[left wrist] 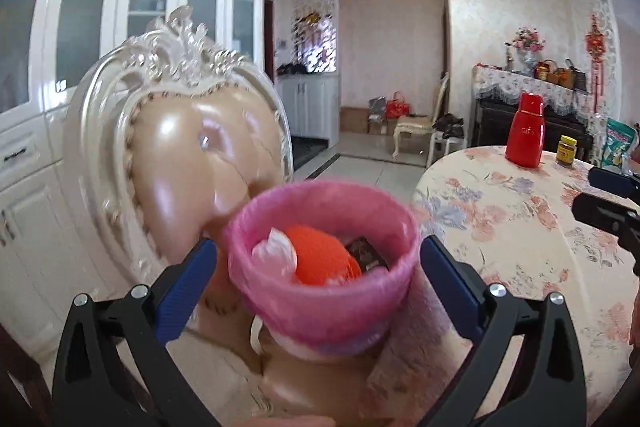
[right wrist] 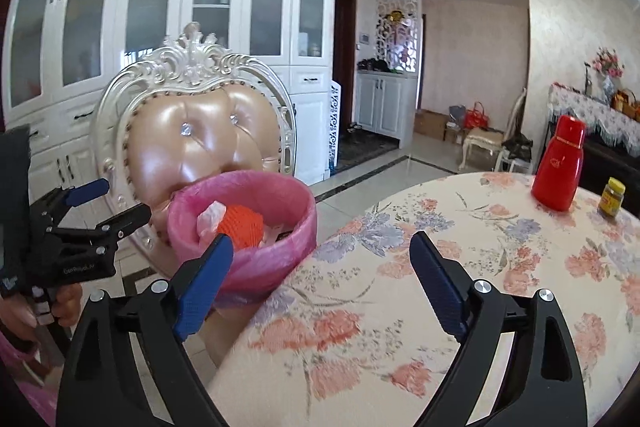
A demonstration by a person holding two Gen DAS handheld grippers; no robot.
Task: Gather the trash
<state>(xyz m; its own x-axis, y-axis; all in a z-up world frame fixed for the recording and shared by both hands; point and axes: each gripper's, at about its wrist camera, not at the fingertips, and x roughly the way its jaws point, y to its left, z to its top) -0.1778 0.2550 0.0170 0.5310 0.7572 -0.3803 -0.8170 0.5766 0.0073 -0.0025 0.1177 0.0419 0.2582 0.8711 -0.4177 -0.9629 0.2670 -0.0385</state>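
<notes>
Left wrist view: we hold our left gripper (left wrist: 318, 283) wide open, empty, around the bin (left wrist: 320, 259) on the chair (left wrist: 180, 147), beside the table (left wrist: 520, 227) for easy drops. Our right gripper (right wrist: 322, 283) gapes empty too.

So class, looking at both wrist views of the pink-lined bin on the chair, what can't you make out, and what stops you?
- Bin base: left wrist view, hidden by its pink liner and motion blur.
- Dark packet in the bin: label too blurred to read.
- Yellow-lidded jar on the table: right wrist view, label too small.
- Right gripper: left wrist view, cut off by the frame edge.
- Chair seat: covered by the bin.
</notes>
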